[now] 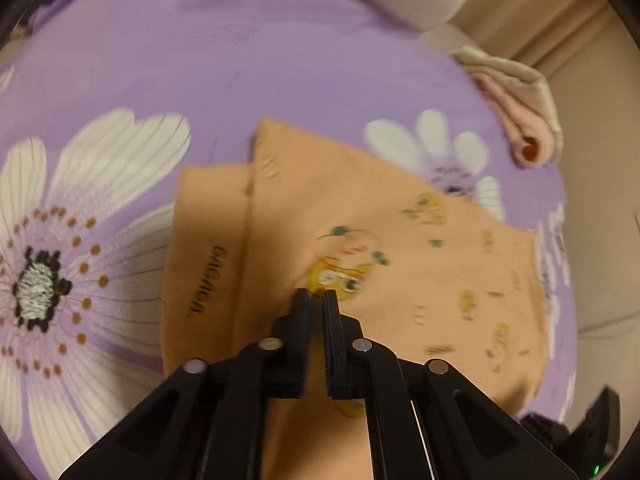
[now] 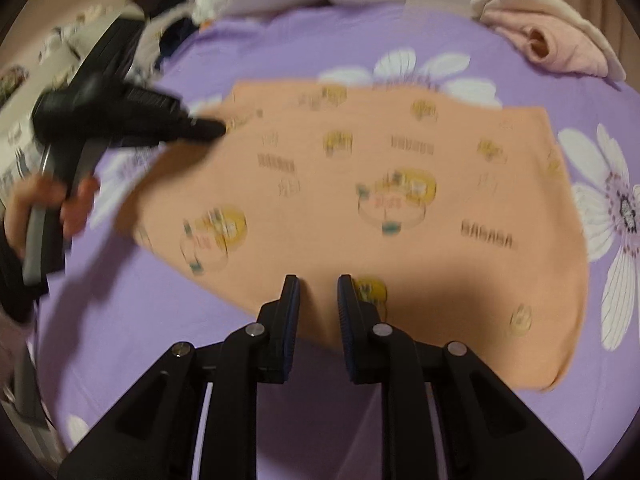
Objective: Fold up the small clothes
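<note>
My left gripper (image 1: 318,296) is clamped on the orange printed garment (image 2: 360,200), one flap folded over; my right gripper (image 2: 318,280) stands slightly parted, empty. The garment lies on the purple floral sheet (image 1: 160,60), half folded at best.

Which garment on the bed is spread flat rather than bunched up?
The orange printed garment, spread flat mid-bed; the pink garment lies bunched at the bed's edge.

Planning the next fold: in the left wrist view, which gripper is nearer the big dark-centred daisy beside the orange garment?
Left. The left gripper is shut on the orange garment just beside that daisy; the right gripper hangs open over the garment's edge, away from it.
</note>
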